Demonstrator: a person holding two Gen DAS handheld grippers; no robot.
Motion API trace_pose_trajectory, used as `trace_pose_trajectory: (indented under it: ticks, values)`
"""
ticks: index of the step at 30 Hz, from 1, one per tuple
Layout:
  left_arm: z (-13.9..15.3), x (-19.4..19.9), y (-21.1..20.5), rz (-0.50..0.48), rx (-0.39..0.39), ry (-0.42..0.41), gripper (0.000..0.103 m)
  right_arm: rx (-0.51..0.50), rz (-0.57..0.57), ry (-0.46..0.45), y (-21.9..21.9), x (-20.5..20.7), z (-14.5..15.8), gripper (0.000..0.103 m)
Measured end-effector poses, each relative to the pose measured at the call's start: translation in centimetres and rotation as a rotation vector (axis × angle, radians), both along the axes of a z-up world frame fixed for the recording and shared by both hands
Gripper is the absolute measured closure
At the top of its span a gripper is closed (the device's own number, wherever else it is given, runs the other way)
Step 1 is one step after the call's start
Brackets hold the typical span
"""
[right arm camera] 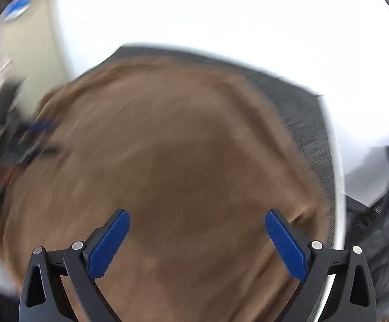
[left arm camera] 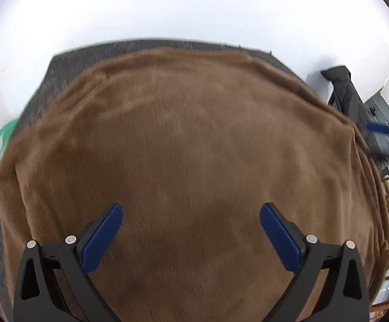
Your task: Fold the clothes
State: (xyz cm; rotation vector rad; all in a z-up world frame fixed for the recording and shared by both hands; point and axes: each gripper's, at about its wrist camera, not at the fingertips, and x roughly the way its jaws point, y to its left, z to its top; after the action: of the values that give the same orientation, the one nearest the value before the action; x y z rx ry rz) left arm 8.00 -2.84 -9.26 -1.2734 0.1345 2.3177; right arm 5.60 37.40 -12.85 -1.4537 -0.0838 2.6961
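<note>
The brown fleece garment point(left arm camera: 183, 139) lay spread flat over the grey desk point(left arm camera: 68, 67) — a good position for folding. Both the left gripper point(left arm camera: 191, 230) and the right gripper point(right arm camera: 197, 237) hovered above it with fingers wide apart, holding nothing — probably so they could reach an edge.

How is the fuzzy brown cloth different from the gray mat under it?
The brown cloth is soft-looking and plain; the gray mat looks rough and speckled. The brown cloth lies on top and fills most of the view; the gray mat only peeks out along the far and side edges. Both lie spread out flat. The left gripper and right gripper hang open above.
</note>
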Motion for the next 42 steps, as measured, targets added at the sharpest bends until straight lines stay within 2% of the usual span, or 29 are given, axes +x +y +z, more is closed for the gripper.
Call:
trace_pose_trajectory:
  ticks: [3,8,13,14,16,18,23,25,26,31,33,35,37,39,42]
  values:
    - [0.9,-2.3,0.5,0.021,-0.015,0.033,0.000,-0.010,-0.147,0.019,4.0,-4.5,0.7,0.001]
    - [0.9,-7.1,1.1,0.059,-0.006,0.000,0.000,-0.017,-0.218,-0.108,8.7,-12.6,-3.2,0.001]
    - [-0.7,-12.3,1.3,0.124,0.009,-0.062,0.000,0.138,-0.356,-0.143,11.4,-17.9,-6.5,0.001]
    - [-1.1,-13.4,1.4,0.137,0.012,-0.074,0.000,0.159,-0.389,-0.143,12.1,-18.7,-7.0,0.001]
    - [-2.2,-15.5,1.2,0.169,0.018,-0.108,0.000,0.100,-0.417,-0.144,13.9,-19.4,-7.9,0.001]
    - [-3.0,-16.7,1.0,0.196,0.014,-0.078,0.000,0.051,-0.439,-0.126,15.3,-20.0,-8.3,0.001]
    - [-3.2,-16.3,2.5,0.172,-0.071,-0.013,0.000,0.059,-0.427,-0.094,16.0,-21.6,-8.5,0.001]
    - [-3.3,-15.8,2.9,0.149,-0.103,0.003,0.000,0.019,-0.426,-0.100,16.5,-21.3,-8.4,0.001]
    - [-3.1,-15.8,2.8,0.145,-0.092,-0.001,0.000,-0.010,-0.421,-0.091,16.6,-21.0,-8.1,0.001]
    - [-2.4,-16.0,1.7,0.180,0.011,-0.034,0.000,-0.305,-0.352,0.094,17.6,-19.3,-3.8,0.001]
    - [-2.5,-15.7,1.8,0.182,0.012,-0.019,0.000,-0.373,-0.299,0.120,17.6,-19.9,-3.1,0.001]
    - [-2.8,-15.7,2.0,0.172,-0.009,0.000,0.000,-0.373,-0.268,0.094,17.8,-21.2,-3.5,0.008]
    - [-2.8,-15.4,2.2,0.165,-0.027,0.011,0.000,-0.360,-0.249,0.015,17.9,-22.4,-5.0,0.048]
    - [-2.9,-15.6,2.0,0.169,-0.015,0.012,0.000,-0.326,-0.244,-0.063,17.8,-22.9,-6.6,0.064]
    - [-2.8,-15.7,1.8,0.175,-0.003,0.014,0.000,-0.315,-0.234,-0.120,17.4,-23.0,-8.7,0.066]
